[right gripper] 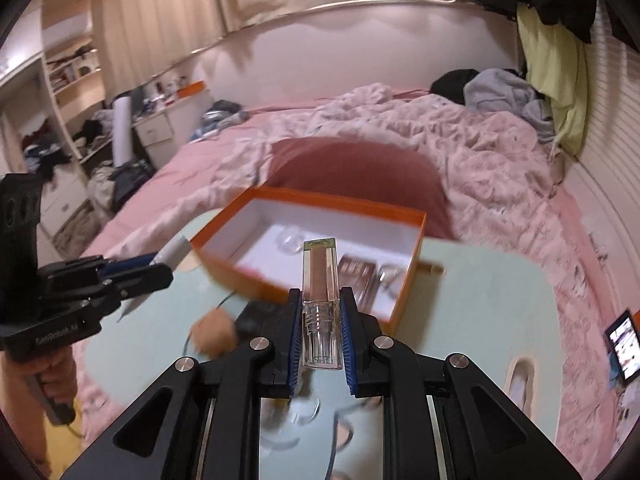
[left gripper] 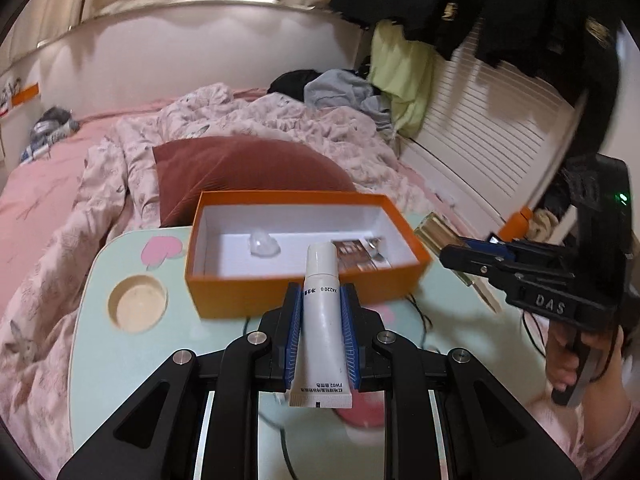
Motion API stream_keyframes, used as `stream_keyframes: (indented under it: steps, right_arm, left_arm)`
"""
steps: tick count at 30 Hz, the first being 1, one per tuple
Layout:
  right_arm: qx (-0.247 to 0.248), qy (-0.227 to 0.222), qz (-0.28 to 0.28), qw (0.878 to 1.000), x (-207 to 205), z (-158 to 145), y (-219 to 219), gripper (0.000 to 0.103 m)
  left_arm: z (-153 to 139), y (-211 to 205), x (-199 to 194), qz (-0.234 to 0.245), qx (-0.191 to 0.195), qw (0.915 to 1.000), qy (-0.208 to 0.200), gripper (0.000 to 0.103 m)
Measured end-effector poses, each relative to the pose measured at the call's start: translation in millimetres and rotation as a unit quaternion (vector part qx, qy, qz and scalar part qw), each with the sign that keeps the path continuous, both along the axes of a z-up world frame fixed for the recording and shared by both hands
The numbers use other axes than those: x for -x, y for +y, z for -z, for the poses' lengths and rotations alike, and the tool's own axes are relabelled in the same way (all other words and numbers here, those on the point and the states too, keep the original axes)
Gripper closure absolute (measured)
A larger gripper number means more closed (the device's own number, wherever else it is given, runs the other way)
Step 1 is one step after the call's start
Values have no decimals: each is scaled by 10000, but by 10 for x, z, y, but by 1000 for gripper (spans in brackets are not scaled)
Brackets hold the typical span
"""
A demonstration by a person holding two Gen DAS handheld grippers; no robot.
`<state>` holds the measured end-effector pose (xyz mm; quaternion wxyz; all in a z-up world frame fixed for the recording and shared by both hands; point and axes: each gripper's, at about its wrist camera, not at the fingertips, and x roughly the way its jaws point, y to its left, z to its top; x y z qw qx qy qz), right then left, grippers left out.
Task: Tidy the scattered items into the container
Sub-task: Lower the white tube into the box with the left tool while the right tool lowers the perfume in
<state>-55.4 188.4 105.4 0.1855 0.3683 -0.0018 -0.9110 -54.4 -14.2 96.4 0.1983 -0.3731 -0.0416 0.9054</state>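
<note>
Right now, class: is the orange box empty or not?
Not empty. The open orange box holds a clear lump and a brown packet on its white floor.

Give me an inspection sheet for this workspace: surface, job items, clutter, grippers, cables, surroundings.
Surface: pale green lap table with a round cup recess, standing on the bed.
Job's things: orange box open, holding a clear lump and a brown packet; white tube and clear lip gloss both held.
Clutter: a blurred tan round thing on the table; gold-edged item beside the box.
Grippers: left gripper shut on the tube; right gripper shut on the lip gloss.
Cables: thin black cable on the table by the box.
Surroundings: rumpled pink bedding, dark red cushion, clothes pile, lit phone on the bed.
</note>
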Motion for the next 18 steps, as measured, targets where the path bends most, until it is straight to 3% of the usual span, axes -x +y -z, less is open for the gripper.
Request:
stream_keyframes:
  steps: [5, 11, 18]
  right_arm:
    - [-310, -217, 160, 9992, 419, 115, -158, 86]
    - [-41, -491, 495, 9976, 805, 220, -153, 86]
    - [227, -822, 683, 9940, 1031, 326, -112, 86]
  left_arm:
    - [152, 16, 520, -209, 116, 9992, -320, 82]
    - [344, 43, 869, -375, 173, 9964, -735, 82]
    - [429, 52, 1031, -471, 271, 9947, -875, 82]
